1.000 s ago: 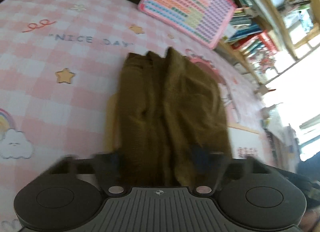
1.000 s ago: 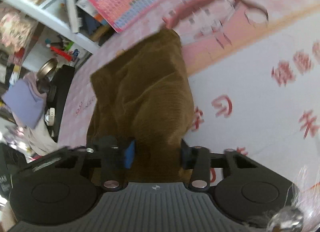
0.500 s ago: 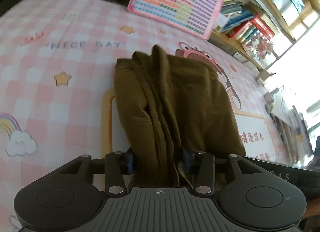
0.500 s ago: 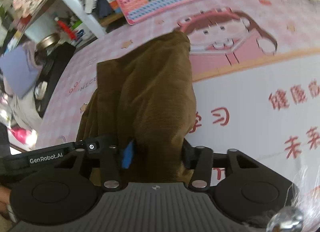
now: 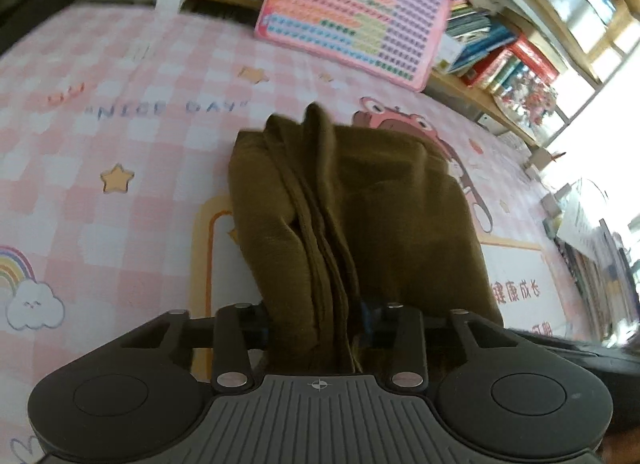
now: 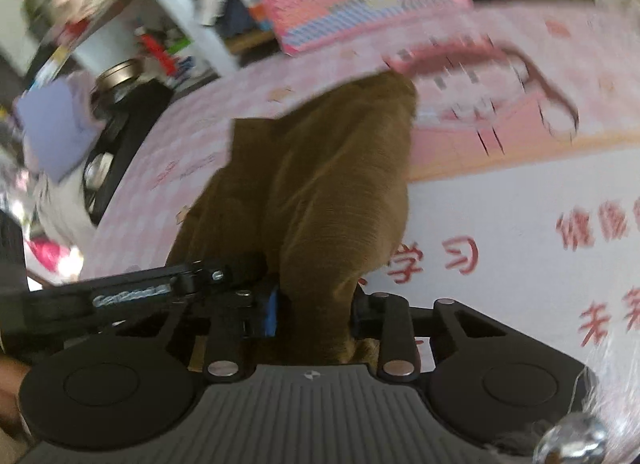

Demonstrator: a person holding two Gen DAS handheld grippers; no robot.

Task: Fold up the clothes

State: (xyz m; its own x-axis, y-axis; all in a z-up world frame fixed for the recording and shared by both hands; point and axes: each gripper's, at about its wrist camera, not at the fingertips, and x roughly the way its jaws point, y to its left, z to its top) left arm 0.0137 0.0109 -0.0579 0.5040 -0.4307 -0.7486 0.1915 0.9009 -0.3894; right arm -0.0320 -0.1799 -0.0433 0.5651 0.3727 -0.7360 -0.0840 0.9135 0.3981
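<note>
Olive-brown garment [image 5: 360, 216], soft and finely ribbed like a brushed knit, bunched lengthwise into thick rounded folds with several stacked edges running down its middle in the left wrist view. Lies draped across a pink-and-white checked play mat [image 5: 120, 136], smooth and printed with orange stars, a rainbow on a cloud, the words "NICE DAY" and a pink cartoon figure. Near end of the cloth gathered up into both tools. Left gripper [image 5: 314, 326]: matte black plastic, ribbed grey housing flanked by two round caps, jaws closing, a thick wad of the fabric pinched between the blue-edged pads [image 5: 262, 328]. Right gripper [image 6: 314, 314]: same build, jaws closing, blue pad [image 6: 272, 312] pressed against a smooth rounded bulge of the same garment [image 6: 320, 192], which fills the gap between its fingers. In the right wrist view, left tool's black bar with white lettering just beside, at the left edge. Far end of the cloth resting on the mat, reaching towards the cartoon figure. Beyond the mat, a flat rectangular pink learning board [image 5: 356, 16] with rows of small coloured keys, leaning against a wooden bookshelf [image 5: 520, 44] crammed with books. Much of the right wrist view smeared by blur.
</note>
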